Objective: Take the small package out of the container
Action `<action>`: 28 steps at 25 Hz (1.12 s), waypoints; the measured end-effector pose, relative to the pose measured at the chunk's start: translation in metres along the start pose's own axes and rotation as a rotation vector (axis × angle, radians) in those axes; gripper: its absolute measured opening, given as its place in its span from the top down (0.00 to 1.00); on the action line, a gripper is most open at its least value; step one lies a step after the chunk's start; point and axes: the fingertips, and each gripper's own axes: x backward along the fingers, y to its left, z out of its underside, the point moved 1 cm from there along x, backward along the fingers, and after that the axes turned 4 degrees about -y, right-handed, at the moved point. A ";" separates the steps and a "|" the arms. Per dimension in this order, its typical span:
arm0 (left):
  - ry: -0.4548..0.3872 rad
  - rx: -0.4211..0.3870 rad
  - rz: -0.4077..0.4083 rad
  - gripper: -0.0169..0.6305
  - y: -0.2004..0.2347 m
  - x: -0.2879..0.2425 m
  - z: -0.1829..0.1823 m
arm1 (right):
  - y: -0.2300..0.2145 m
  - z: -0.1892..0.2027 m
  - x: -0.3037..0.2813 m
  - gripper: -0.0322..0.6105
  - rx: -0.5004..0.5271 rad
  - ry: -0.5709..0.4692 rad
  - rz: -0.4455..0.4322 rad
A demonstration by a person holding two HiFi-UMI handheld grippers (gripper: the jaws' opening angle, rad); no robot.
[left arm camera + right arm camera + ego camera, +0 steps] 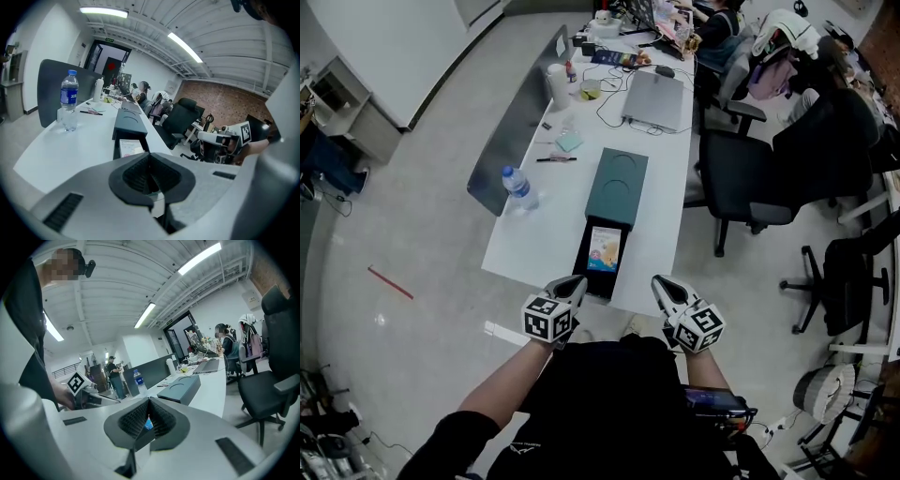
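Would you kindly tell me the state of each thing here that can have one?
left gripper: shut, empty
right gripper: shut, empty
container: slid open at its near end
small package: lying flat in the container's open part, untouched
water bottle: upright, capped
laptop: lid closed

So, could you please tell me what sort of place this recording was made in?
Most likely an open-plan office: a long white desk carrying a closed laptop and cables, with black swivel chairs drawn up along it.
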 end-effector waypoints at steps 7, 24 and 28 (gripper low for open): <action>0.077 0.003 -0.100 0.96 -0.001 -0.035 -0.004 | -0.032 -0.004 -0.012 0.91 -0.022 0.020 -0.100; 0.204 0.080 -0.286 0.95 0.008 -0.083 0.002 | -0.069 -0.002 -0.027 0.91 -0.066 0.086 -0.250; 0.227 0.078 -0.300 0.94 0.016 -0.092 -0.001 | -0.072 -0.002 -0.029 0.91 -0.076 0.087 -0.244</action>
